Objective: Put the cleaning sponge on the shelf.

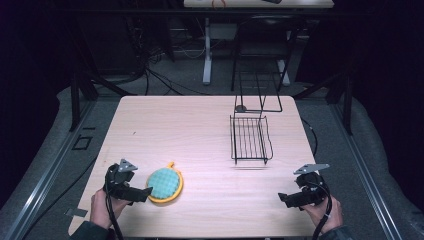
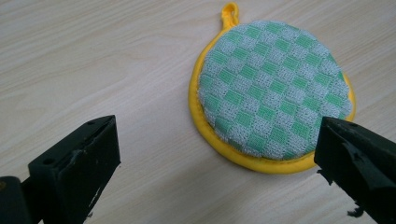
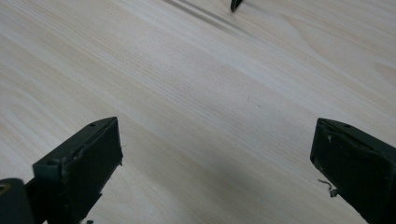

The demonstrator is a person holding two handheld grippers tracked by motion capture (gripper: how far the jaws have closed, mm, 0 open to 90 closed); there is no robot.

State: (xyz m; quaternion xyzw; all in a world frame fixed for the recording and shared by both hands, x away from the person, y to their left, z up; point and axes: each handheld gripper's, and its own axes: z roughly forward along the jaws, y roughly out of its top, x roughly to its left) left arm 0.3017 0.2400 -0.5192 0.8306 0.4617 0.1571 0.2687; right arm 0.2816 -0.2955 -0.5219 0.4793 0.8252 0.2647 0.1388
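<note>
1. Although every surface was checked for brands, labels or writing, none can be read on the pale wood-grain laminate table [image 1: 200, 130], the tools or the objects.
2. Round quilted pot holder [image 1: 164, 184], green-and-white check terry face, yellow piped rim and small yellow hanging loop; it lies flat near the table's front-left edge.
3. Left gripper [image 2: 217, 154], matte black, blocky jaws spread wide, holding nothing; one jaw overlaps the pot holder's rim in the left gripper view, contact uncertain.
4. Right gripper [image 3: 215, 154], jaws likewise wide apart and empty, above bare table at front right.
5. Black wire rack [image 1: 250, 139], thin rods forming a shallow tray with an upright frame behind, right of centre.
</note>
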